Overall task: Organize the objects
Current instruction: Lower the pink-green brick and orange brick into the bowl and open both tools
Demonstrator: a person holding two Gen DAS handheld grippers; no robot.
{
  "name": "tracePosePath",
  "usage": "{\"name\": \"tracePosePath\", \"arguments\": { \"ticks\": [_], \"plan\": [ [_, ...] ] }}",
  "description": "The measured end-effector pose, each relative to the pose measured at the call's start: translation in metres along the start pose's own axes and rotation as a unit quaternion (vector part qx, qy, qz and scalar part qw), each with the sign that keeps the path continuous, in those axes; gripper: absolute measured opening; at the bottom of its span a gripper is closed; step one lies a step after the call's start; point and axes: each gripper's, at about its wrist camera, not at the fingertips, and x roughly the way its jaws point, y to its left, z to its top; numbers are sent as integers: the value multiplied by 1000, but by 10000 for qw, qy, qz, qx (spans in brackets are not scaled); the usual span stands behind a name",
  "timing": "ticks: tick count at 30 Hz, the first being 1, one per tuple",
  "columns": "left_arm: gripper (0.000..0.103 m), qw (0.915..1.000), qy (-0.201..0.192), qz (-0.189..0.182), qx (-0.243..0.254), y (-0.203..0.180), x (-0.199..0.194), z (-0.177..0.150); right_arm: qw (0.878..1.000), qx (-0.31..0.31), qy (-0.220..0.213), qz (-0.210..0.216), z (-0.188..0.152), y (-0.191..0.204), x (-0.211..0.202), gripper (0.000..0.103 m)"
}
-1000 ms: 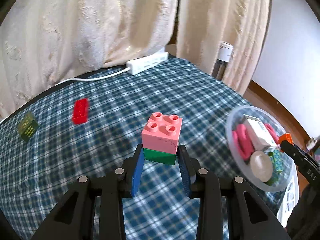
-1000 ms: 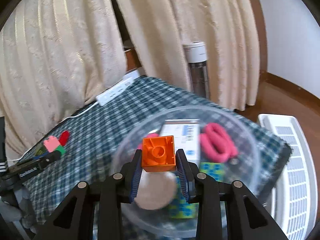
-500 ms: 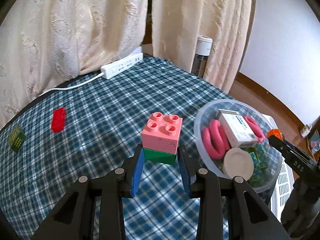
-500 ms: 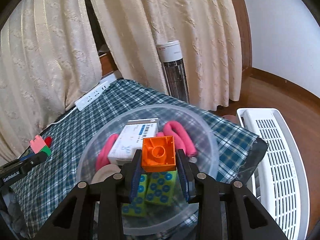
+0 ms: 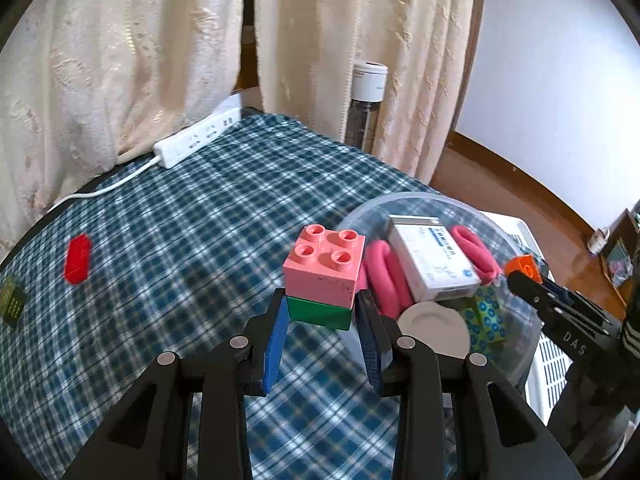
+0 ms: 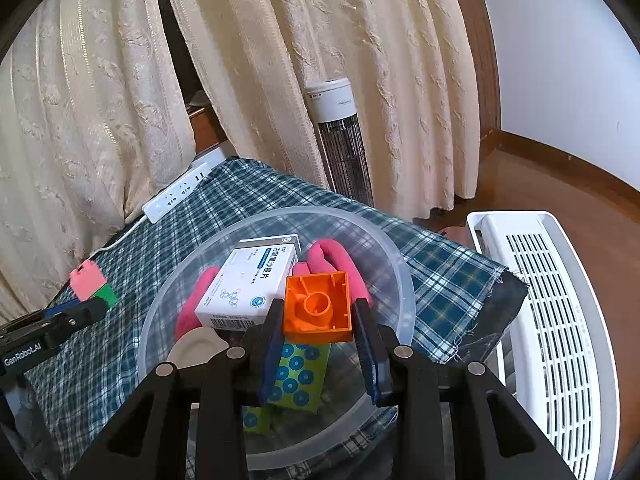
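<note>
Left gripper [image 5: 320,320]: clamped on pink-green brick stack [image 5: 322,280]. Right gripper [image 6: 318,330]: clamped on orange brick [image 6: 318,306], above clear bowl [image 6: 400,280].

I see a pink-on-green block stack [image 5: 322,282], an orange block [image 6: 318,307], a red brick [image 5: 78,261], and a blue-and-white plaid tablecloth [image 5: 192,216].

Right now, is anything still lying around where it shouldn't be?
Yes. A red brick and a small dark green card lie loose on the checked cloth, far from the clear bowl holding the other things.
</note>
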Motion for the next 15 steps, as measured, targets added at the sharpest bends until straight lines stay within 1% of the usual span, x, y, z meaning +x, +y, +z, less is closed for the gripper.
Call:
{"name": "tracePosePath", "arguments": {
  "ticks": [7,10,13,15],
  "plan": [
    [35,9997,60,-232,90,-15,14,7,10000,6,50,77,-1,-3,2,37],
    [35,9994,88,-317,120,-19,20,10,10000,18,34,83,0,-4,2,40],
    [35,9991,140,-394,89,-21,27,13,10000,14,1,83,2,-5,2,45],
    [36,9987,188,-459,58,-22,31,15,10000,3,-5,94,2,-5,2,45]
  ]
}}
